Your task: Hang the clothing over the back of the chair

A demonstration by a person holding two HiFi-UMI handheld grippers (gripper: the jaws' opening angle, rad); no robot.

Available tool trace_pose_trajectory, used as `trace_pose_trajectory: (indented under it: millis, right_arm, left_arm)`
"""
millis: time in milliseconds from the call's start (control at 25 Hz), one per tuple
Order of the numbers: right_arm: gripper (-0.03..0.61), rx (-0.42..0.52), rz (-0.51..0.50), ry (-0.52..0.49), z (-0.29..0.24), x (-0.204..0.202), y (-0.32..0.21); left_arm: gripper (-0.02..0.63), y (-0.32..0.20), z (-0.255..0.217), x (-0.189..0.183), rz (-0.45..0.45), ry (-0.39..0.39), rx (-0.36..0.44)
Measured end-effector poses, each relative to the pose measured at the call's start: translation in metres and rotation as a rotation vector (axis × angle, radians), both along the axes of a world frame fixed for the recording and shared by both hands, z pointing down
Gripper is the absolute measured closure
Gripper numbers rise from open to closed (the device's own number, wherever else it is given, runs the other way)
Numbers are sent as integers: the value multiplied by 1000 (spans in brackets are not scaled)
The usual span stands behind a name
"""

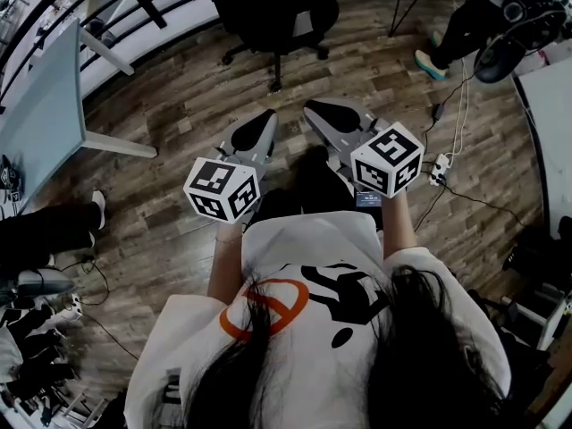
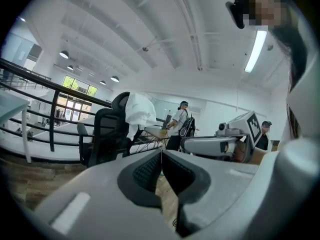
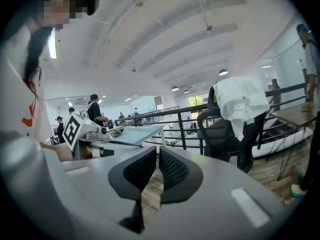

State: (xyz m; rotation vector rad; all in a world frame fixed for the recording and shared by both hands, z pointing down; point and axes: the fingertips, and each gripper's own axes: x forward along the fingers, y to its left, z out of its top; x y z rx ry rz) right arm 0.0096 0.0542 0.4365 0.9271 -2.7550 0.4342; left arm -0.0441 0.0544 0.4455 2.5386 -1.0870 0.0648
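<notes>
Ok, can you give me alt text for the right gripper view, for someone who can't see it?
The right gripper fills the foreground, jaws shut with nothing between them. Beyond it to the right, white clothing hangs over the back of a black office chair before a dark railing; the left gripper shows at left.

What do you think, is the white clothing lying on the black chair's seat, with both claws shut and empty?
Not the seat: the white clothing hangs over the back of the black chair, as the right gripper view shows. The left claw and right claw are indeed shut and empty.
</notes>
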Motion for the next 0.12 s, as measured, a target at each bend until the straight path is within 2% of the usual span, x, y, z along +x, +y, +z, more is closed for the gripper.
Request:
trace_pose_trajectory:
  millis: [120]
  right_arm:
    - [543, 11, 16, 2, -1, 9, -3]
  left_arm:
    - [614, -3, -1, 7, 10, 3, 8]
